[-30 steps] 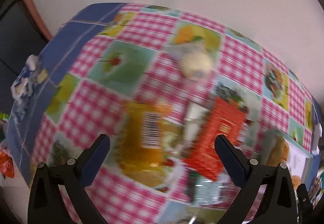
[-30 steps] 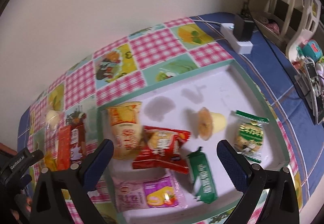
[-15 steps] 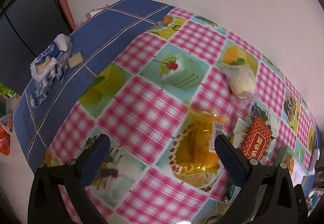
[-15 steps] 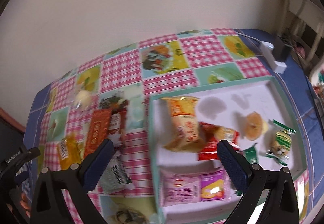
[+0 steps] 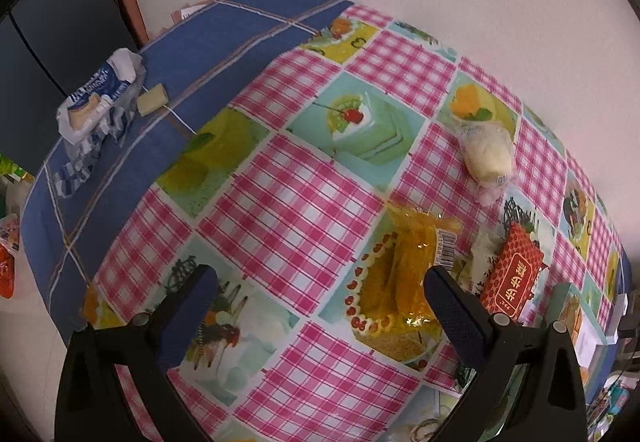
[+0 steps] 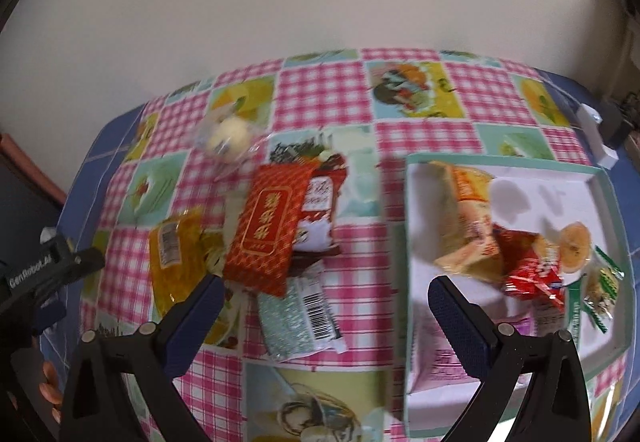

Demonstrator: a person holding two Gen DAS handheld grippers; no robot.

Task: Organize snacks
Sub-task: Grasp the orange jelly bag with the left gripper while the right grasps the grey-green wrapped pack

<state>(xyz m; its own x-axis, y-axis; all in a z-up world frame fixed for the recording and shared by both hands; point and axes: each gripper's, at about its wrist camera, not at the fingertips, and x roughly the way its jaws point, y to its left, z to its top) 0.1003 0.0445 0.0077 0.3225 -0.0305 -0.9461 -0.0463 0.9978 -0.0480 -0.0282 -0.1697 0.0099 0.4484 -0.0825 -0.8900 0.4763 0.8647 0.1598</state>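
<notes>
On the chequered tablecloth lie loose snacks: a red packet (image 6: 270,228) with gold writing, a yellow clear bag (image 6: 176,254), a silver-green bar (image 6: 298,316), a pale bun in clear wrap (image 6: 228,134) and a brown-and-white packet (image 6: 318,214). A white tray with a green rim (image 6: 406,226) holds several more snacks, among them an orange packet (image 6: 468,218). My right gripper (image 6: 320,300) hangs open above the silver-green bar, empty. My left gripper (image 5: 318,296) is open too, with the yellow bag (image 5: 404,282) and red packet (image 5: 512,280) near its right finger.
An opened blue-and-white wrapper (image 5: 94,98) and a small pale block (image 5: 152,100) lie on the blue cloth at the far left. A white power strip (image 6: 596,136) sits at the back right. The wall runs close behind the table. The other gripper's body (image 6: 38,274) shows at the left.
The right view has swung left from the tray to the loose snacks. The left view has pulled back and turned left, so the yellow bag and red packet now sit at its right.
</notes>
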